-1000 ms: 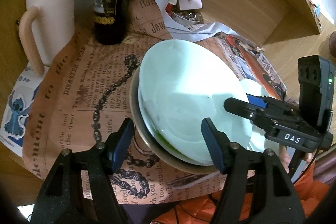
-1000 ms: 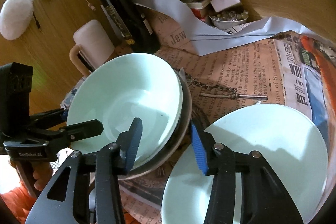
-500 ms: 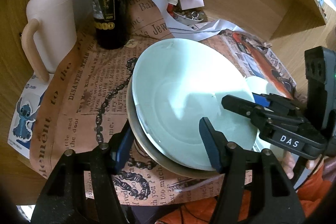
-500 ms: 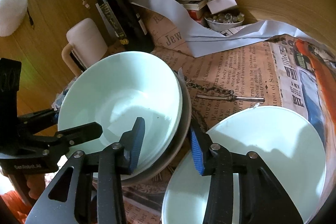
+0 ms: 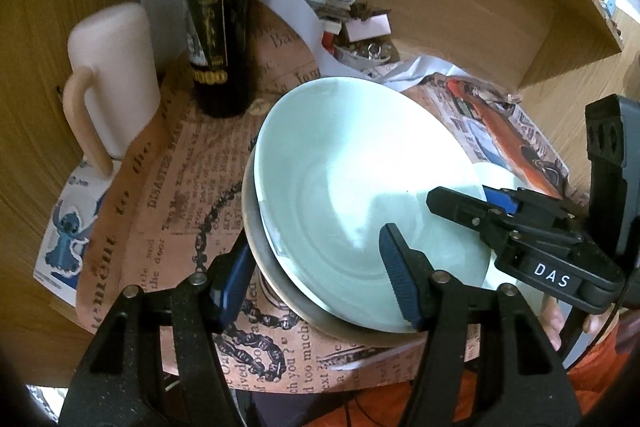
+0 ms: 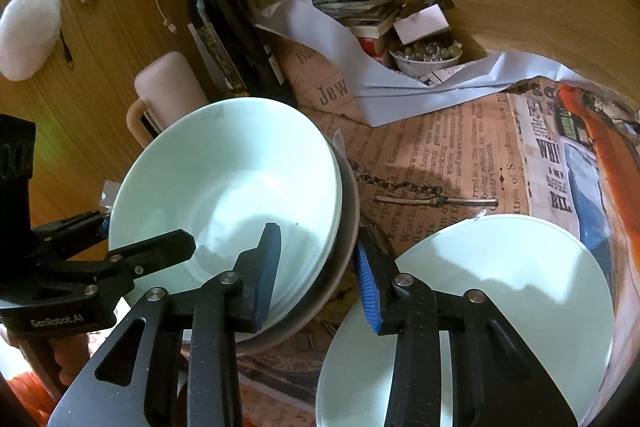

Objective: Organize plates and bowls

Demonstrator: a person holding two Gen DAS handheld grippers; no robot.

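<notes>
A pale green bowl (image 5: 360,179) (image 6: 224,179) sits nested and a little tilted in a wider grey bowl (image 5: 251,215) (image 6: 352,215) on the newspaper-covered table. My left gripper (image 5: 316,275) (image 6: 146,231) holds the near-left rim of this stack, one pad outside the grey bowl and one inside the green bowl. My right gripper (image 6: 318,279) (image 5: 468,197) straddles the opposite rim. Its jaws are closing with the rim between them, and the pads are still apart from it. A pale green plate (image 6: 500,287) (image 5: 496,175) lies under the right gripper's outer finger.
A dark wine bottle (image 5: 216,11) (image 6: 224,27) and a pink mug (image 5: 116,75) stand just behind the bowls. Loose papers and a small bowl of beads (image 6: 426,55) crowd the back by the wooden wall. A person's hand (image 5: 552,319) holds the right gripper.
The right gripper's jaws have narrowed around the bowl stack's rim. The left gripper has tipped a little, keeping the same opening on the rim. The bowls and plate have not moved.
</notes>
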